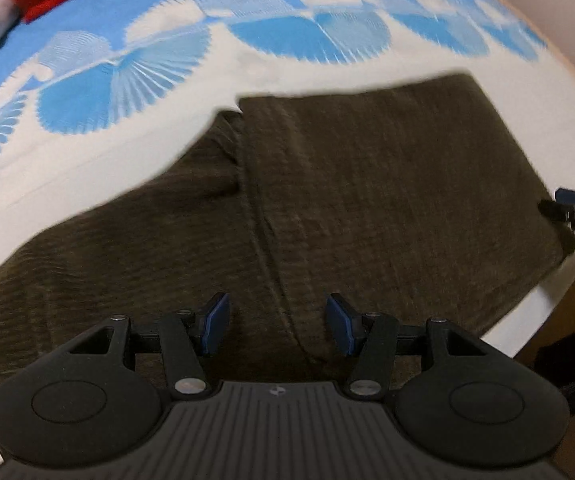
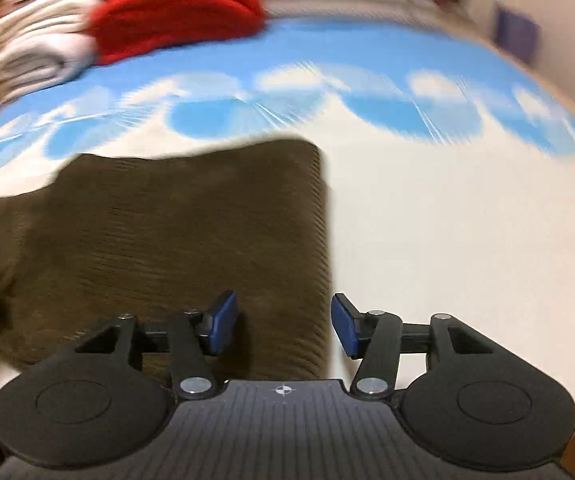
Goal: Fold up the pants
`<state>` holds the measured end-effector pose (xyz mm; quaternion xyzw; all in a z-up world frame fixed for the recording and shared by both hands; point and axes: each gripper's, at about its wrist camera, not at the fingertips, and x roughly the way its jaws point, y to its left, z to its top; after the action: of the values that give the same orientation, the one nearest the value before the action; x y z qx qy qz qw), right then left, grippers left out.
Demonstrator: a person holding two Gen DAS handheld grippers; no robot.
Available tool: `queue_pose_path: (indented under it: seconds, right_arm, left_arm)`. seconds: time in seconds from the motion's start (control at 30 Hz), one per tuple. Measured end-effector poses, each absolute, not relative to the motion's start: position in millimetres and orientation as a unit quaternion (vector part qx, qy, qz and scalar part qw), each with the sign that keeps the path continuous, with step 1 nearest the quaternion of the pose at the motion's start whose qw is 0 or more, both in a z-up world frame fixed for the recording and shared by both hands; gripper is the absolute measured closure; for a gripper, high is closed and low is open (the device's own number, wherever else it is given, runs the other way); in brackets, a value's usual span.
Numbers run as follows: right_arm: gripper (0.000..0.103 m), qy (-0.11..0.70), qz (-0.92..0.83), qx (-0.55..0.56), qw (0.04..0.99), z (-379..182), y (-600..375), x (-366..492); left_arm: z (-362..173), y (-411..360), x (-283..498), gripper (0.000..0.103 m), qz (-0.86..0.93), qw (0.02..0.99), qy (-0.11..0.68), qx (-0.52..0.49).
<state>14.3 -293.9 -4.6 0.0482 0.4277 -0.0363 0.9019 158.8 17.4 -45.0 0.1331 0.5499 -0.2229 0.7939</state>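
Both grippers are hanging open and empty over the brown pants (image 1: 367,200): left gripper (image 1: 278,326), right gripper (image 2: 284,325). Best pinching both layers together at that edge, squarely.

Honestly nothing to read here, no words, brand names or numbers anywhere. Closest thing to a sign is a tiny round crosshair mark on the ribbed top of the left gripper (image 1: 278,326) and the same one on the right gripper (image 2: 283,324).
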Motion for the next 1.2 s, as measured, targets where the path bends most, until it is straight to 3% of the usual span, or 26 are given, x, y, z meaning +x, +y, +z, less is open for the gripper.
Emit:
queue_pose_path:
  seconds: [0.07, 0.2, 0.23, 0.27, 0.33, 0.57, 0.7, 0.8, 0.93, 1.2]
  right_arm:
    - [0.043, 0.453, -0.044, 0.090, 0.886, -14.9, -304.4, 15.9]
    - [0.047, 0.481, -0.042, 0.166, 0.860, -26.8, -318.4, 17.6]
    - [0.067, 0.477, -0.043, 0.167, 0.862, -25.5, -319.3, 16.8]
    - [0.076, 0.471, -0.043, 0.161, 0.866, -22.5, -318.5, 16.1]
    - [0.082, 0.464, -0.052, 0.139, 0.873, -18.3, -314.5, 17.2]
    - [0.082, 0.468, -0.065, 0.107, 0.875, -14.6, -311.8, 26.6]
    - [0.082, 0.427, -0.089, 0.026, 0.900, 1.0, -297.5, 25.9]
    - [0.082, 0.391, -0.089, 0.018, 0.916, 12.7, -294.5, 28.7]
    - [0.070, 0.353, -0.073, 0.005, 0.933, 35.5, -281.7, 33.6]
    - [0.061, 0.270, 0.003, 0.009, 0.963, 124.0, -257.8, 55.7]
  left_arm:
    - [-65.9, 9.3, 153.4, 0.043, -0.221, 0.762, 0.582, 0.180]
    - [-70.4, 9.7, 151.9, 0.044, -0.222, 0.753, 0.591, 0.186]
    - [-69.8, 12.5, 153.3, 0.044, -0.220, 0.753, 0.594, 0.180]
    - [-68.4, 13.0, 154.3, 0.044, -0.220, 0.755, 0.593, 0.175]
    - [-63.9, 13.1, 153.7, 0.044, -0.219, 0.761, 0.584, 0.176]
    - [-42.9, 16.2, 153.0, 0.044, -0.239, 0.790, 0.548, 0.137]
    - [-64.9, 11.4, 144.0, 0.044, -0.231, 0.756, 0.578, 0.203]
    - [-53.9, 19.8, 146.3, 0.044, -0.235, 0.770, 0.566, 0.180]
    - [-32.6, 44.5, 146.6, 0.044, -0.222, 0.802, 0.538, 0.131]
    - [-10.4, 123.0, 142.1, 0.044, -0.149, 0.842, 0.517, 0.025]
